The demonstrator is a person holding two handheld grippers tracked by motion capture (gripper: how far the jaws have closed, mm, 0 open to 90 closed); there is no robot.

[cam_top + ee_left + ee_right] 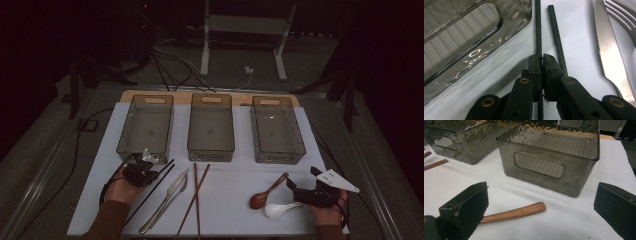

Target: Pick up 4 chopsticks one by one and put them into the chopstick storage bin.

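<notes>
My left gripper (541, 58) is shut on one black chopstick (538, 37), its pads pressed on the stick just off the white mat. The second black chopstick (556, 37) lies free beside it on the right. In the high view the left gripper (145, 172) sits at the near end of the left bin (125, 135), on the pair of black chopsticks (159, 176). My right gripper (540, 192) stands open over the mat, with the wooden spoon's handle (516, 213) lying between its jaws, untouched. In the high view the right gripper (300, 192) is beside the wooden spoon (267, 192) and the white spoon (280, 209).
Three clear grey bins stand in a row at the back of the mat: left, middle (192, 125) and right (295, 130). A knife (167, 197) and a fork (624, 15) lie right of the black chopsticks, then two brown chopsticks (196, 200).
</notes>
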